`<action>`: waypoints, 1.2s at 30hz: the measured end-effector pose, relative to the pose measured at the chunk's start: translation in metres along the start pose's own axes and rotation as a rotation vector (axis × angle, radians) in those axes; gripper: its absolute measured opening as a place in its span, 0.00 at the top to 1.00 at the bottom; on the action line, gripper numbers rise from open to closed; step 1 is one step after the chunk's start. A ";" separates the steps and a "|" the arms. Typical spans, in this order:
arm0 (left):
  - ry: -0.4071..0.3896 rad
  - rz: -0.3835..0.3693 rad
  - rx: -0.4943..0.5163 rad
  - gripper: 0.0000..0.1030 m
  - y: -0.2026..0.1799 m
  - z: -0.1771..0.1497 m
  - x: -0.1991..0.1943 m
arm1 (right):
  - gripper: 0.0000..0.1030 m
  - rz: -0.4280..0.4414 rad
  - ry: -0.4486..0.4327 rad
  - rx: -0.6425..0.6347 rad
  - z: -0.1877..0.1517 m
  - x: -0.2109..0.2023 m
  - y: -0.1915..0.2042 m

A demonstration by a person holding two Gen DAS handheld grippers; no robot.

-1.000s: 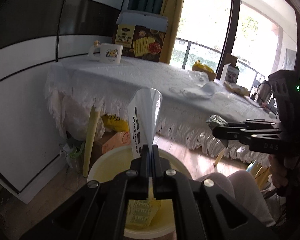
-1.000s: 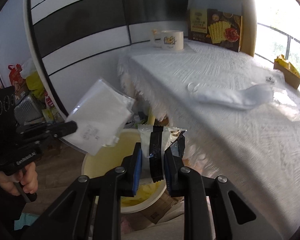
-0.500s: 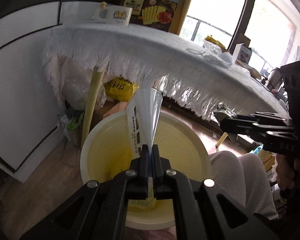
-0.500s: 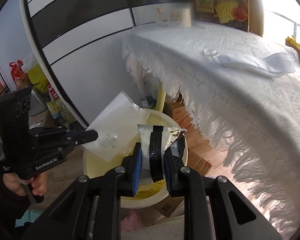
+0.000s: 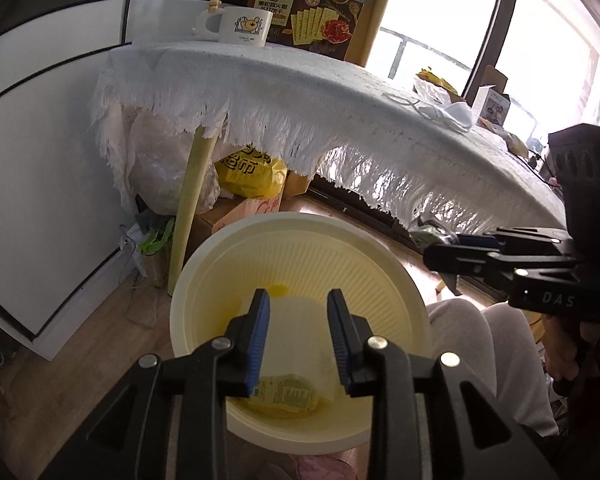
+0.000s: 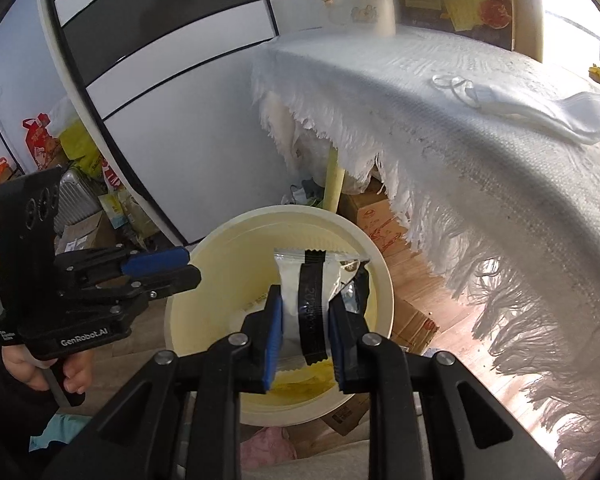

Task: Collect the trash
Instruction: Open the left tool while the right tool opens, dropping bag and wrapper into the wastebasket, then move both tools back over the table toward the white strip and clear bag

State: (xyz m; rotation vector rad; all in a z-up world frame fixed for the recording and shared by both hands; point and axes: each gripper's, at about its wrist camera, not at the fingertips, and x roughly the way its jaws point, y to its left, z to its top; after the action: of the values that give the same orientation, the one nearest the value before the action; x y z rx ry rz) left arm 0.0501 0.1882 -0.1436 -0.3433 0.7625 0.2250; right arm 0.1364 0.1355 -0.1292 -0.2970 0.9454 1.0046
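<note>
A pale yellow bin (image 5: 300, 248) stands on the floor beside the table. My left gripper (image 5: 298, 304) hangs over it, its jaws opening with nothing between them. A white packet (image 5: 296, 332) and a yellow-green packet (image 5: 284, 394) lie inside the bin. In the right wrist view my right gripper (image 6: 304, 312) is shut on a white wrapper with a black band (image 6: 300, 280), held upright over the bin (image 6: 204, 252). The left gripper (image 6: 188, 266) shows at the left of that view, empty. The right gripper (image 5: 432, 256) reaches in from the right of the left wrist view.
A table under a white fringed cloth (image 5: 300, 80) carries a mug (image 5: 244, 26), a cracker box (image 5: 316, 20) and a face mask (image 6: 540, 108). A yellow bag (image 5: 252, 172) and cartons sit under it beside a table leg (image 5: 192, 208). A person's knee (image 5: 488, 352) is right of the bin.
Both grippers sank towards the bin. The left jaws opened and the white packet they held dropped into the bin. The right gripper kept its wrapper.
</note>
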 end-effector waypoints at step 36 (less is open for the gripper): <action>-0.118 -0.044 0.190 0.53 -0.108 0.066 -0.005 | 0.56 -0.113 -0.230 0.097 -0.026 -0.135 -0.076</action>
State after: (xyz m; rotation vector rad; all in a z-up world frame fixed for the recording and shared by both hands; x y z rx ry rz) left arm 0.1233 0.1141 -0.0716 -0.1654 0.6529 0.1290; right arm 0.1587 -0.0001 -0.0532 -0.1478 0.7575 0.8662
